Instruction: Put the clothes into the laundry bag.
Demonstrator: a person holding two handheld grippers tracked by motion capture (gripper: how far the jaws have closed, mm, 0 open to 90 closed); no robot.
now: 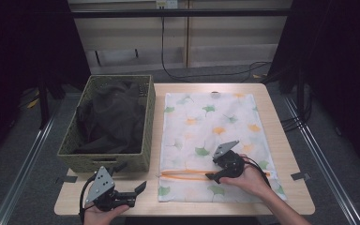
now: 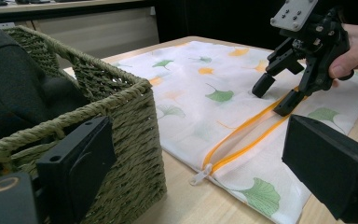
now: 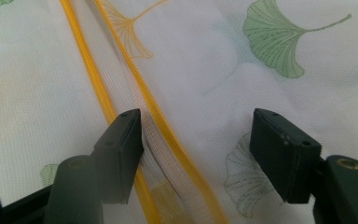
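A white mesh laundry bag [image 1: 211,126] printed with ginkgo leaves lies flat on the wooden table [image 1: 276,117]. Its orange zipper [image 1: 187,174] runs along the near end and stands partly parted. My right gripper [image 1: 213,168] rests on the bag, open, its jaws straddling the zipper's tapes [image 3: 168,130]; in the right gripper view [image 3: 196,135] nothing is clamped. My left gripper [image 1: 131,177] is open and empty, low at the table's front left, beside the basket. In the left gripper view [image 2: 200,140] I see the white zipper pull [image 2: 199,176] at the bag's near edge and the right gripper [image 2: 272,98] farther off.
A woven green basket [image 1: 147,117] stands left of the bag with a dark garment [image 1: 112,117] piled in it; its wall [image 2: 126,121] is close to my left jaw. Tape marks sit at the table's front corners. Cables trail on the floor behind.
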